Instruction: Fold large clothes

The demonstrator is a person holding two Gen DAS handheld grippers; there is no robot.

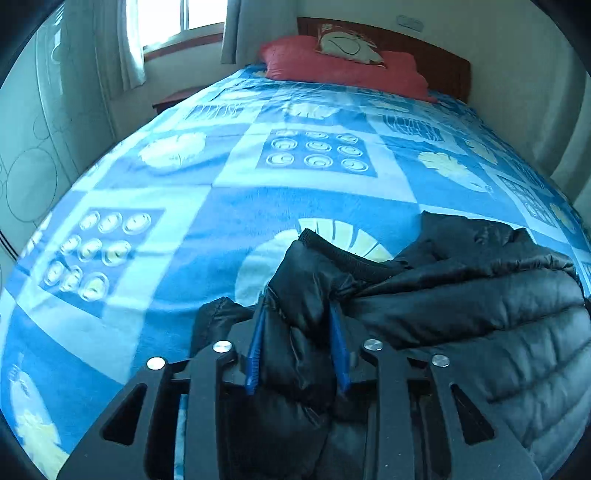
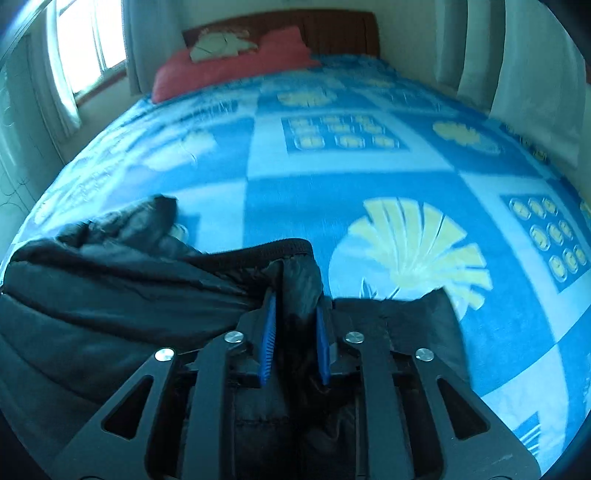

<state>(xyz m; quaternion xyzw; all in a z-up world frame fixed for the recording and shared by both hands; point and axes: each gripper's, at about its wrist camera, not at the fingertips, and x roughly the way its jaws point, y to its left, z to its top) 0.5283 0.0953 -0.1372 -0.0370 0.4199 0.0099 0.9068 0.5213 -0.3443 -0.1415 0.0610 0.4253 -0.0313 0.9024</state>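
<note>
A black quilted puffer jacket (image 1: 472,295) lies bunched at the near end of the bed. In the left wrist view my left gripper (image 1: 299,306) is shut on a thick fold of it near a ribbed knit edge, the blue pads (image 1: 258,339) pressed into the padding on both sides. The rest of the garment spreads to the right. In the right wrist view my right gripper (image 2: 293,299) is shut on another fold of the jacket (image 2: 92,295), which trails off to the left. Its blue pads (image 2: 267,343) squeeze the fabric below a ribbed band.
The blue patterned bedspread (image 1: 229,206) covers the whole bed (image 2: 369,177). A red pillow (image 1: 343,66) lies against the wooden headboard (image 1: 436,55). A window with curtains (image 1: 173,22) is at the far left, and walls run close along both sides.
</note>
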